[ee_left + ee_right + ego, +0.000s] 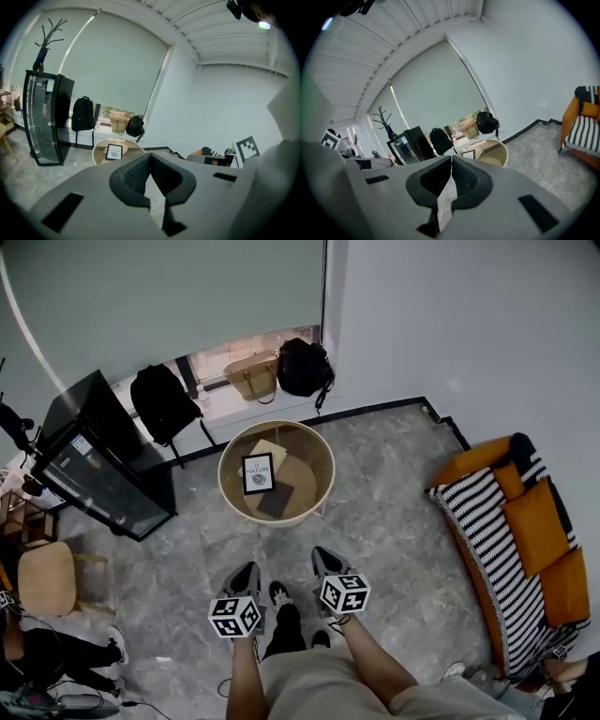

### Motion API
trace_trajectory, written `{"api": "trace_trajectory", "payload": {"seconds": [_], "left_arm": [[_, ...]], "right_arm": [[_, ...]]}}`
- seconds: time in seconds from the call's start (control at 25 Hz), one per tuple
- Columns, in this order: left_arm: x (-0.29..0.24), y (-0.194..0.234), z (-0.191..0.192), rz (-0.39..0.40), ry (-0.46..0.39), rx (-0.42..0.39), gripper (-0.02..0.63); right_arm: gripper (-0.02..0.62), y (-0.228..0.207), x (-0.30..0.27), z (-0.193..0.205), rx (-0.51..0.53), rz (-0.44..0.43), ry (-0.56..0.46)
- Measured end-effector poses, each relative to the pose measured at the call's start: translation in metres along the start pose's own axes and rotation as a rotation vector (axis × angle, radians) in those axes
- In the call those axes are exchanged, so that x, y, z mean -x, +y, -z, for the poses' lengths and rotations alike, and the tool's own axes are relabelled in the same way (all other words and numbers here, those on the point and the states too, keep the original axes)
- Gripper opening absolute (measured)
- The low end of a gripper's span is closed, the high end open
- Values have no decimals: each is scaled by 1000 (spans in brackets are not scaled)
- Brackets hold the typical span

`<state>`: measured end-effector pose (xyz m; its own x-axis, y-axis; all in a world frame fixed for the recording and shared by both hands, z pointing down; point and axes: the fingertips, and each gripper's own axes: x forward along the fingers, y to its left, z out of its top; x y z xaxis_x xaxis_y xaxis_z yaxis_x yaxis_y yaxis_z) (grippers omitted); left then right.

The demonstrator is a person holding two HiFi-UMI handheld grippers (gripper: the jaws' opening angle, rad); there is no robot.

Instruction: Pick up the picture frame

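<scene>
- A picture frame is seen on a round wooden table near the window wall, well apart from the person standing on the grey stone floor.
- The left gripper and the right gripper are held side by side at waist level and aimed toward the table. Both pairs of jaws are closed tip to tip, with nothing between them.
- The step in hand is judged to be the approach: the gap to the table must be closed before any grasp can be tried.
- The jaws would be best opened before the table rim is reached, and 1 gripper brought low enough for an edge of the frame to be taken between the pads.
- The dark flat item lying just beside the frame should be left undisturbed, so the frame's free side is the better one to take.
- From the left gripper view the frame appears propped up rather than flat, though this cannot be settled at such a small size.
- The frame's thickness and its back are hidden in all 3 views.
- In the right gripper view the frame is partly cut off by the gripper body, and the table's base is not shown.
</scene>
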<state>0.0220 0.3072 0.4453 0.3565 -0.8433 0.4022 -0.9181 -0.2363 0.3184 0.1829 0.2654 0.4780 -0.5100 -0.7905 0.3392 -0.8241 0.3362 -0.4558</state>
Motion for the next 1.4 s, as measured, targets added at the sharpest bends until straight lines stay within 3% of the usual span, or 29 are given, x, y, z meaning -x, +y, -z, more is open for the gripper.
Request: {"api": "trace_trajectory", "payload": {"seconds": [0.24, 0.44, 0.64, 0.84, 1.16, 1.4], "left_arm": [[-44, 25, -16, 43, 20, 50, 20], [-75, 51, -44, 66, 15, 42, 20], [-97, 89, -83, 61, 1, 8, 20], [-117, 136, -114, 28, -40, 38, 20], [-127, 198, -131, 2, -47, 92, 20], [-134, 205, -123, 18, -60, 173, 20]], "right_arm": [[34, -7, -50, -5, 7, 14, 54], [34, -3, -93, -21, 23, 22, 59], [34, 4, -139, -45, 1, 36, 35], [34, 17, -183, -64, 7, 40, 19], [34, 1, -212, -77, -34, 142, -5], [34, -4, -212, -83, -5, 178, 14]]}}
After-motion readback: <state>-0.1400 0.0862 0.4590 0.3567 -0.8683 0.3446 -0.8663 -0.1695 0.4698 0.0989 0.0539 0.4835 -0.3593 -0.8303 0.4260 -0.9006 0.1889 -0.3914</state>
